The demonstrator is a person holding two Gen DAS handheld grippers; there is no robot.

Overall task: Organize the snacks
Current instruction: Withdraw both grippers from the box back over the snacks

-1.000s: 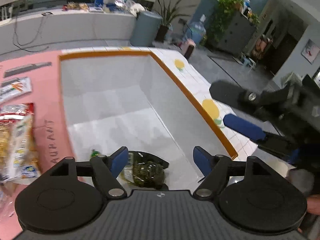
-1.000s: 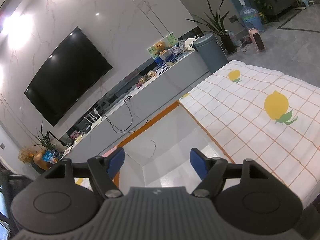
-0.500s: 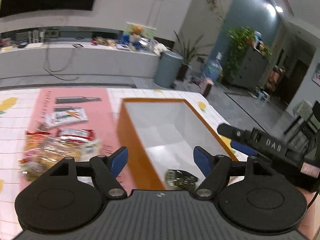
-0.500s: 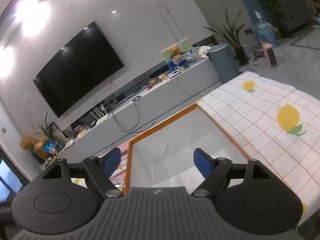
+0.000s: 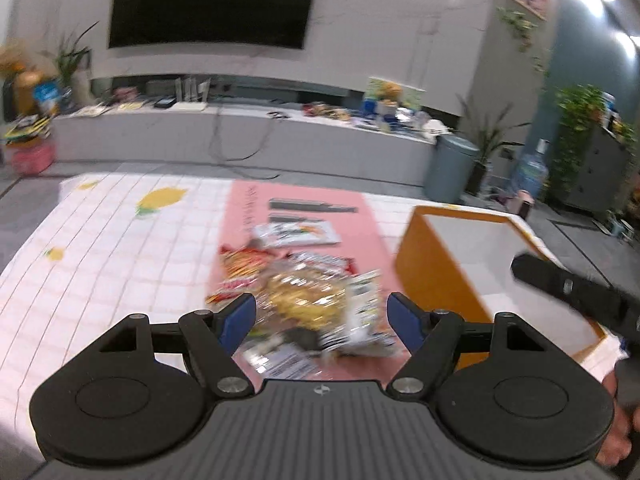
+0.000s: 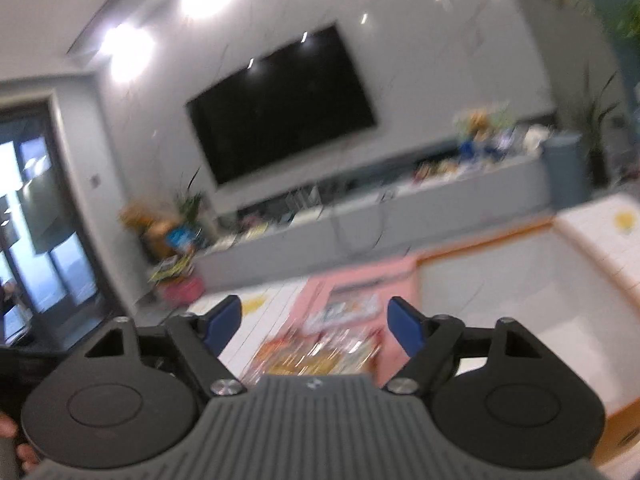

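left gripper [image 5: 322, 318]: jaws stood wide apart, nothing between the blue pads; it was aimed at the snack pile.
right gripper [image 6: 316, 322]: jaws were opening, nothing gripped between them; its view was blurred.
snack pile [image 5: 304, 292]: crinkled packets lay heaped on the pink mat [image 5: 248, 216], near the centre of the left view.
flat white packet [image 5: 298, 234]: lay apart at 12 o'clock of the pile.
orange box [image 5: 430, 268]: stood at 3 o'clock of the pile, white inside, top uncovered.
tablecloth [image 5: 100, 264]: white grid with lemon prints, at 9 o'clock of the mat.
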